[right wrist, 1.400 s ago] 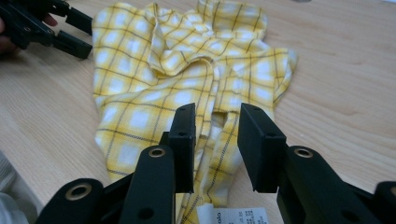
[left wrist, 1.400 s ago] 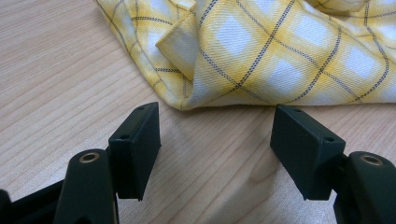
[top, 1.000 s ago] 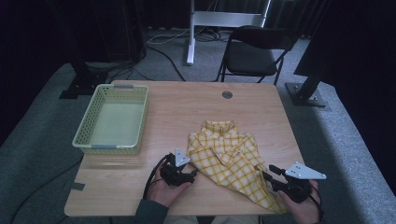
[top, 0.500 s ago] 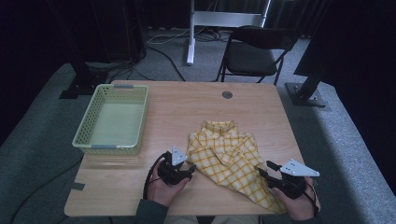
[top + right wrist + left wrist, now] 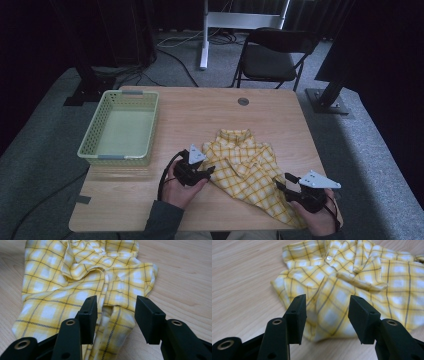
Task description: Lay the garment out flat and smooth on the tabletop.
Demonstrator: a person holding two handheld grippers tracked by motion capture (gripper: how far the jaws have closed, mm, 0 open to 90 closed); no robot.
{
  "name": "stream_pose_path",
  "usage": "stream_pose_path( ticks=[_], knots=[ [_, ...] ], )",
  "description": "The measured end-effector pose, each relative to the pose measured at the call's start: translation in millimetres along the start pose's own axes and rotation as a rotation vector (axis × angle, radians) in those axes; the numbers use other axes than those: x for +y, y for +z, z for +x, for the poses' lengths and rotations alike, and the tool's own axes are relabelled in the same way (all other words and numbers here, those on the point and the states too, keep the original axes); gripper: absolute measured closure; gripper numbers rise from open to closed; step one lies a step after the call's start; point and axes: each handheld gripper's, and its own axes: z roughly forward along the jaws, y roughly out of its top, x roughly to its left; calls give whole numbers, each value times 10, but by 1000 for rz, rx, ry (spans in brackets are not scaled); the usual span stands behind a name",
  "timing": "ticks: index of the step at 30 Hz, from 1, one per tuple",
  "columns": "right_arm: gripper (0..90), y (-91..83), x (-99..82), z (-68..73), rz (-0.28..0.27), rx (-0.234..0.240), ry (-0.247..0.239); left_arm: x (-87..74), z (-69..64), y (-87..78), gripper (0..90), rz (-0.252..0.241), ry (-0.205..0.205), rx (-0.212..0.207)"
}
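The crumpled yellow plaid cotton shirt [image 5: 247, 167] lies on the wooden counter [image 5: 200, 112], near its front edge. It looks light, limp and non-slippery; pinch a folded edge. The left gripper [image 5: 209, 171] has just been closing and the right gripper [image 5: 278, 184] opening; both stand spread with cloth between the jaws, unpinched.

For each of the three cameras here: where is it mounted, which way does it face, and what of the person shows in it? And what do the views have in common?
High view: fixed above the person's side, facing forward and down on the table, green basket and yellow checked shirt; both hands and forearms enter from below, holding the left gripper and right gripper.
Left gripper view: rides the left gripper, looking along its open jaws at the shirt.
Right gripper view: rides the right gripper, jaws open, facing the shirt.
Shared: all three show the shirt on the wooden table.
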Motion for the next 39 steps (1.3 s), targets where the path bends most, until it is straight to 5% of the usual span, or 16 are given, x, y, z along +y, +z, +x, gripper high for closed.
stream_pose_path(
  ticks=[12,17,25,39],
  knots=[
    [518,12,-7,-1,5,6,1,151,64,255,512,37,-2,-50],
    [515,12,-9,-3,4,7,4,153,11,281,629,55,30,-45],
    [510,17,-12,-5,4,6,5,159,-20,192,807,39,45,-44],
    [509,22,-35,-19,7,3,13,-46,-63,-55,837,-7,25,-52]
  ],
)
